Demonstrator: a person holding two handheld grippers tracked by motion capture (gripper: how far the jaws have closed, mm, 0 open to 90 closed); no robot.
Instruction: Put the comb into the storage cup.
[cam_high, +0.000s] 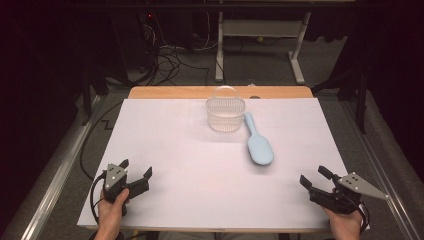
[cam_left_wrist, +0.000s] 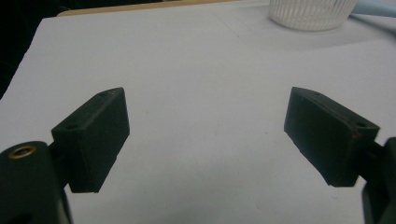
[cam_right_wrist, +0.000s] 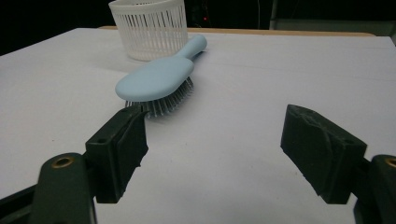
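A light blue hairbrush (cam_high: 257, 141) lies bristles down on the white table cover, its handle pointing toward a white slatted basket (cam_high: 225, 112) at the back centre. In the right gripper view the hairbrush (cam_right_wrist: 159, 77) lies ahead and to the left, with the basket (cam_right_wrist: 148, 28) behind it. My right gripper (cam_high: 315, 178) rests near the front right corner, open, nothing between its jaws (cam_right_wrist: 212, 135). My left gripper (cam_high: 135, 169) sits at the front left, also open and empty (cam_left_wrist: 205, 116). The basket's base (cam_left_wrist: 310, 11) shows at the top of the left gripper view.
The white cover (cam_high: 175, 150) spans a wooden table whose bare edge (cam_high: 165, 92) shows at the back. Beyond it are cables on the floor and a white desk frame (cam_high: 295, 55). Metal rails run along both sides of the table.
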